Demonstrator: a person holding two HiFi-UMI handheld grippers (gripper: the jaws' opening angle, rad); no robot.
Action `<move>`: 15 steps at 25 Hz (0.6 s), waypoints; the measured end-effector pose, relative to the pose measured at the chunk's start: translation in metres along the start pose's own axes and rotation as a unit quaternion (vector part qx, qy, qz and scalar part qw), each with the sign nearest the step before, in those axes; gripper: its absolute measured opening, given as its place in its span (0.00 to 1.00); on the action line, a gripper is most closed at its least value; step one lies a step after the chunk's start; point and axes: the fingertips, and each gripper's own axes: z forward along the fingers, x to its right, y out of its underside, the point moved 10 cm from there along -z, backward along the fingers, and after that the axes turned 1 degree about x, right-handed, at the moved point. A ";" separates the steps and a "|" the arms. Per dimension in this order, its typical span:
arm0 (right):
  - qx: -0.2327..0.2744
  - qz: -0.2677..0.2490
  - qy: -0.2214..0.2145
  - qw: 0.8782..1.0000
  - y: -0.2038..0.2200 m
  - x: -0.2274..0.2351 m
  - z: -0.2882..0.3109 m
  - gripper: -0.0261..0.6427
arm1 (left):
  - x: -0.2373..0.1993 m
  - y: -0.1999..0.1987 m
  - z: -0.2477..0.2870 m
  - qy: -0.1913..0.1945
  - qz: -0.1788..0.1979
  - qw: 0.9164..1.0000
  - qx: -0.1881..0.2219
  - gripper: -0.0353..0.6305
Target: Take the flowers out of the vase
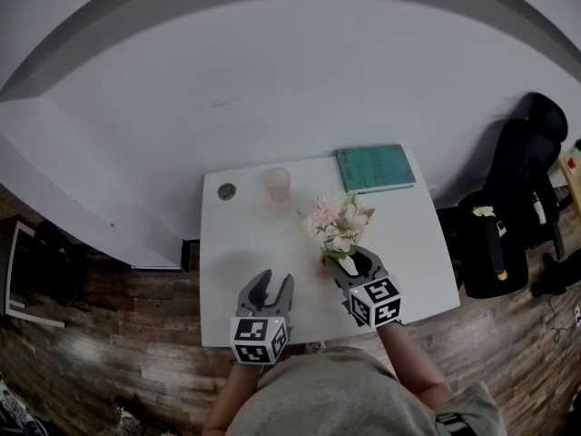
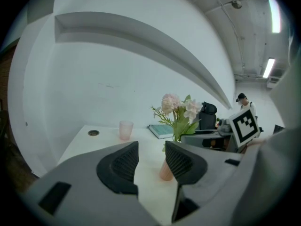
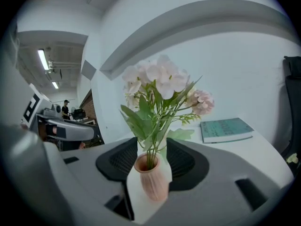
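Because the vase [image 3: 153, 178] looks small, narrow and light, the main risk is judged to be that it is dragged up or tipped over with the flowers [image 3: 160, 79] when these are pulled. The jaws of the right gripper [image 1: 354, 263] are held apart on either side of the vase mouth and the lower stems [image 3: 151, 149], and no grip is seen yet. If they are shut at this height, the rim might be caught instead of the stems. A hard squeeze could also crush the thin stems, and the broad leaves [image 3: 136, 121] just above the rim could snag on the way out.

The left gripper [image 1: 275, 280] is held with its jaws apart and nothing between them, near the front of the table [image 1: 245, 234] and to the left of the vase. As the vase is not steadied by it, nothing would resist a topple.

The flowers are kept in the ribbed pink vase, which stands upright toward the front right of the table. A bunch of pale pink blooms with green leaves is held in it, with the stems gathered in its mouth; whether there is water cannot be told. A pink cup [image 1: 277, 183] is set further back, well apart from the vase, and nothing is seen in it. A green book [image 1: 375, 167] lies near the back right corner.
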 end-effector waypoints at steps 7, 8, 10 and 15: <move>-0.003 -0.003 -0.016 1.000 0.000 0.002 0.009 0.32 | -0.003 0.001 0.004 -0.012 0.001 1.000 -0.002 0.30; -0.003 -0.003 -0.017 1.000 0.000 0.002 0.010 0.32 | -0.004 0.001 0.004 -0.013 0.000 1.000 -0.003 0.30; -0.003 -0.004 -0.019 1.000 -0.001 0.003 0.012 0.32 | -0.004 0.001 0.005 -0.014 -0.001 1.000 -0.003 0.30; -0.003 -0.004 -0.022 1.000 0.000 0.002 0.013 0.31 | -0.006 0.003 0.004 -0.018 -0.001 1.000 -0.005 0.30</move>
